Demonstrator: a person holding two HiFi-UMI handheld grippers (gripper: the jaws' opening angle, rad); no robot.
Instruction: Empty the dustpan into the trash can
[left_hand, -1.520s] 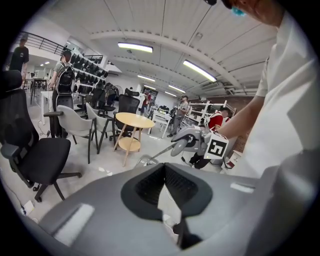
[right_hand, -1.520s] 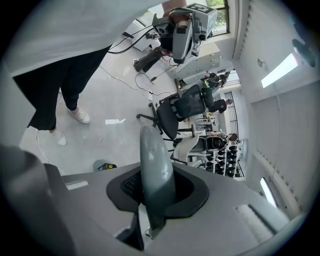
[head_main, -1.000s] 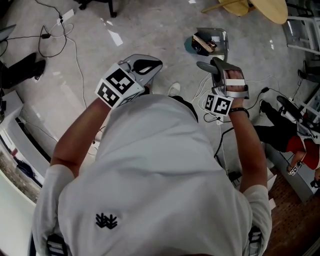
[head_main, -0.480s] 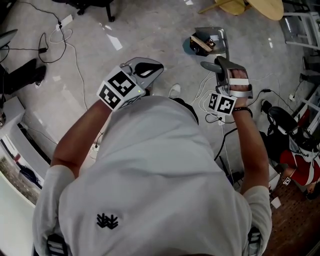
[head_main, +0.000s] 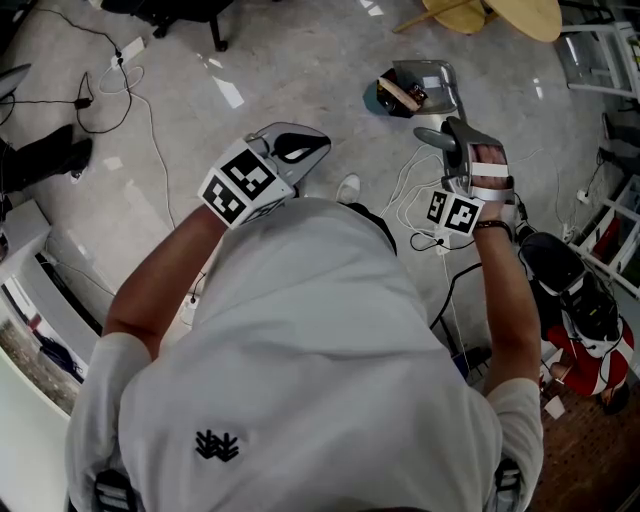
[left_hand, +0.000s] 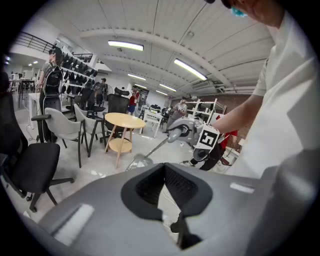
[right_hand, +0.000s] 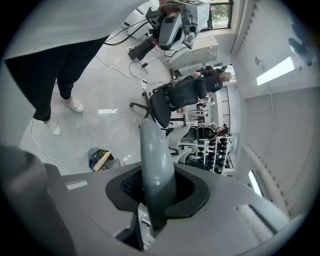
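Overhead, the head view shows a person in a white shirt standing on a pale grey floor with both grippers held out in front at chest height. The right gripper has its jaws clamped on the long grey-green handle of the dustpan. In the right gripper view that handle fills the gap between the dark pads and runs up and away from the camera. The dustpan's pan sits low, out ahead of the right gripper, and whether it touches the floor cannot be told. The left gripper view shows the same tool from the side: the right gripper is raised, and the thin handle slopes down from it to the pan. A small teal trash can stands on the floor just beside the pan's left edge, with a tan stick among the litter in it. It shows again at the lower left of the right gripper view. The left gripper is well apart from the dustpan; its jaws stand slightly parted with nothing between them, and only floor shows through the narrow gap. White cables lie on the floor near the person's white shoe. A black office chair stands farther off.
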